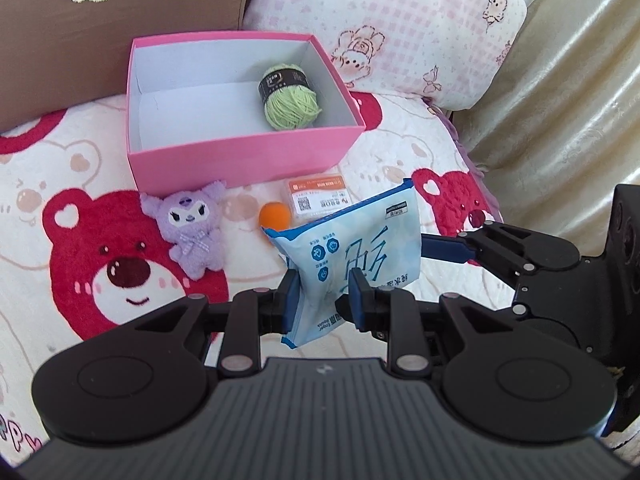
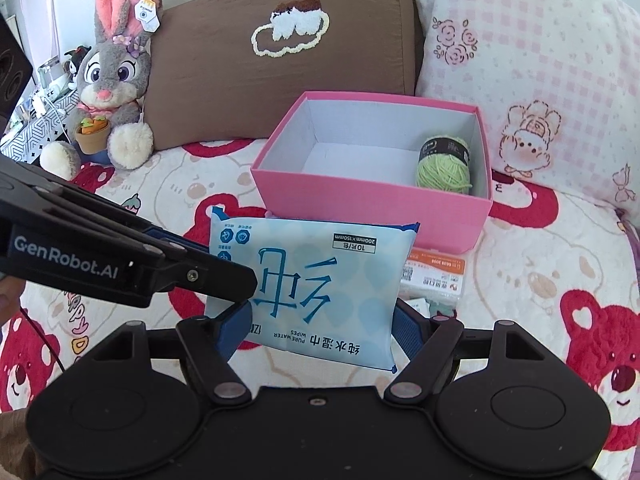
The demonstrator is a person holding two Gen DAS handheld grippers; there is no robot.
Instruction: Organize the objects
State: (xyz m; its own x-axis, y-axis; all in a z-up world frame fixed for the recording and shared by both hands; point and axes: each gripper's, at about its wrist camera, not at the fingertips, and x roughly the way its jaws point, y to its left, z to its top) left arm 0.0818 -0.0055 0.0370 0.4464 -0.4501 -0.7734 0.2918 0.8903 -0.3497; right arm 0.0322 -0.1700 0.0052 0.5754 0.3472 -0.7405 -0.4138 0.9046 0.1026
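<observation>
The left tongs [image 1: 324, 292] were clenched on a soft, glossy pale-blue pack of wipes [image 1: 352, 248], their blue ribbed pads pinching its crinkled lower edge so that it stood upright above a fleecy blanket [image 1: 48, 168] printed with red bears. The right tongs [image 2: 320, 320] were spread wide, one finger on each side of the same pack; whether they touched it could not be told. Beyond the pack sat a rigid pink cardboard box [image 1: 240, 156] holding a round ball of green yarn [image 1: 292, 100]. Left of the pack lay a fuzzy purple plush toy [image 1: 192, 232], a small orange ball [image 1: 274, 216] and a flat clear-wrapped packet [image 1: 320, 196].
</observation>
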